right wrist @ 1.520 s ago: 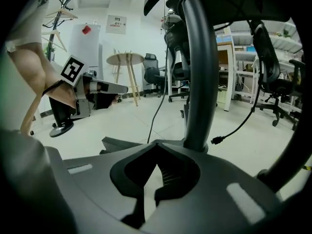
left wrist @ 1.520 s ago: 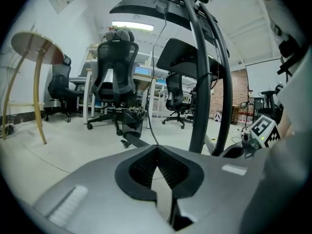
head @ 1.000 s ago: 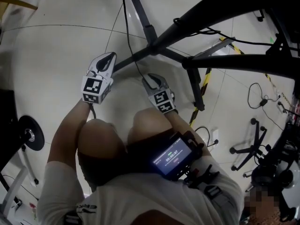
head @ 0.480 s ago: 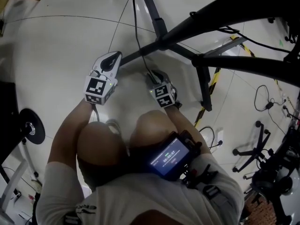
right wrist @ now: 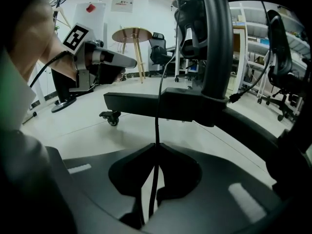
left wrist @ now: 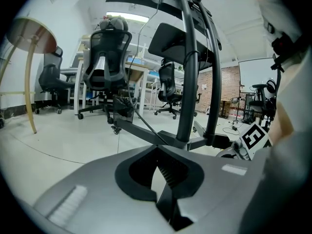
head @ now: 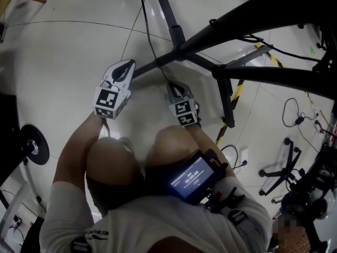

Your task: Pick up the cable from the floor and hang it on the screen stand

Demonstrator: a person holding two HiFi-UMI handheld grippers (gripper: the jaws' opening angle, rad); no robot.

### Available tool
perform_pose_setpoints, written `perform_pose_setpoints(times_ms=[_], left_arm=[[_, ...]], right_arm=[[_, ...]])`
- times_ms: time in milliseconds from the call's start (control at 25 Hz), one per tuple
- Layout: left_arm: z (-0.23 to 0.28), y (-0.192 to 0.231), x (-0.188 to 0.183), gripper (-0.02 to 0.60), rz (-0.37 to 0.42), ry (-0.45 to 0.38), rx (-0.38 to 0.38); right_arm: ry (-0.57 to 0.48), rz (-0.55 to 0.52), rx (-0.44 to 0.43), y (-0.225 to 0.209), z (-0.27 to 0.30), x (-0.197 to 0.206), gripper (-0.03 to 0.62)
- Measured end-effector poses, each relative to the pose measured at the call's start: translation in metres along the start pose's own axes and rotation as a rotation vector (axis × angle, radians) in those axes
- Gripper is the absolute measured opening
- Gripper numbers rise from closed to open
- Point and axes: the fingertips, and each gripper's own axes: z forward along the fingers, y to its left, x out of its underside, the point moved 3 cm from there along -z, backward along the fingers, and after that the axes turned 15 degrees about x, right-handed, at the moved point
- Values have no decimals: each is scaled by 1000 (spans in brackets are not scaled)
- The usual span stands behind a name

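The right gripper [head: 175,87] is low over the floor [head: 68,51] and points down at a slant. Its fingers [right wrist: 127,172] have just been closing. Now they stand narrow, with the tips meeting on the thin black cable [right wrist: 157,112], which passes straight between them and runs on ahead of the tips. I think the grip is taken so low because the cable lies on the floor here, close to the base of the screen stand [right wrist: 131,104]. A dark leg [head: 169,16] of the stand crosses just beyond the fingers. In the head view the cable [head: 147,31] goes on from the fingers past this leg.

The left gripper [head: 127,65] is to the left of the right fingers and apart from them. Its own fingers [left wrist: 134,175] are together and nothing is between them. It seems to be kept free, perhaps to guide the cable later.

The task is at the grasp, and the lifting and the hanging are not yet done. The lift probably needs care, because so thin a cable can slip through the fingers or catch on the stand's legs.
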Motion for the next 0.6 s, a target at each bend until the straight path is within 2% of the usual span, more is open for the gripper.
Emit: perform_pose_setpoints(times_ms=[280, 600], left_arm=[[9, -1, 0, 2, -3, -3, 3], [8, -2, -13, 2, 28, -29, -4]], right_arm=[[-56, 16, 28, -13, -6, -16, 34], [-145, 19, 41, -27, -24, -48, 34]])
